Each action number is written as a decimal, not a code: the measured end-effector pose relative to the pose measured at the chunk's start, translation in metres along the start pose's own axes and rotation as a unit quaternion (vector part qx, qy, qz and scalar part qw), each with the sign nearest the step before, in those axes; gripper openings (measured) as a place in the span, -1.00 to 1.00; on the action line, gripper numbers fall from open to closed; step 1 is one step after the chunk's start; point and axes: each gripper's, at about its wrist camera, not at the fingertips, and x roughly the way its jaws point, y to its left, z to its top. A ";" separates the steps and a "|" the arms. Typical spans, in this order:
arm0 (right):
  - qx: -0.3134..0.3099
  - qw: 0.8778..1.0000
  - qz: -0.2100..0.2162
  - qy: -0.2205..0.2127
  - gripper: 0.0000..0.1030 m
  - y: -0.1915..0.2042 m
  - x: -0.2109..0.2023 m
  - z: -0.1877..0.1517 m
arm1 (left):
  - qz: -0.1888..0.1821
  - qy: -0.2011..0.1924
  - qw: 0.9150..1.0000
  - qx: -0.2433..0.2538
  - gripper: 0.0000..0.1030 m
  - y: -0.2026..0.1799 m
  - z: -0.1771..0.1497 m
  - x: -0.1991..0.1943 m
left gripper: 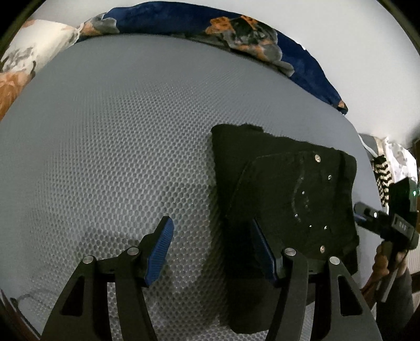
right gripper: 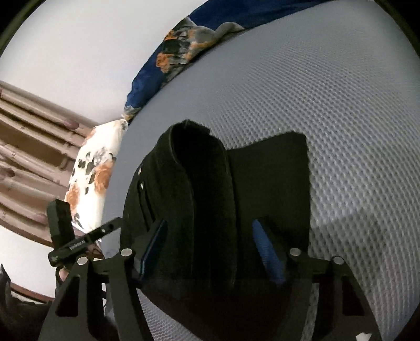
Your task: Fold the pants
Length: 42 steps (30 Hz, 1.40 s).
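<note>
Left wrist view: grey honeycomb-mesh mattress [left gripper: 118, 136], floral blue blanket [left gripper: 183, 21], white wall [left gripper: 367, 65]; folded black pants [left gripper: 288, 183] lie there. Left gripper [left gripper: 210, 246] and right gripper [right gripper: 210, 249] both gape, holding nothing. Gripper lettering is illegible.

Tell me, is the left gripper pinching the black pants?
No, the left gripper is open, its fingers spread over the grey mattress beside the black pants.

The pants [left gripper: 288, 188] were matt black cloth, kinda fuzzy, with shiny little metal studs, right ahead of the right claw [right gripper: 210, 251]. The mattress cover [left gripper: 118, 144] under the left claw [left gripper: 210, 249] was gray honeycomb mesh, rough-looking. Both claws had matt black plastic arms, ribbed blue pads [left gripper: 160, 254] and shiny metal rivets.
</note>
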 end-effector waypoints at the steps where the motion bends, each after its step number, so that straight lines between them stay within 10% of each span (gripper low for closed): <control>1: -0.003 1.000 0.008 0.002 0.22 0.000 0.002 0.002 | -0.001 -0.001 1.000 -0.002 0.19 0.000 -0.001 0.001; 14: -0.004 0.998 0.059 0.004 -0.40 0.003 0.028 0.025 | -0.001 0.005 1.000 -0.021 0.21 0.002 -0.005 0.005; 25: -0.008 0.999 -0.018 -0.040 -0.77 0.037 0.011 0.011 | 0.043 -0.004 0.999 0.010 0.21 -0.014 -0.005 0.003; 42: -0.019 0.990 -0.102 -0.096 -0.82 0.071 -0.054 -0.003 | 0.056 -0.015 0.998 0.038 0.21 -0.029 -0.005 0.000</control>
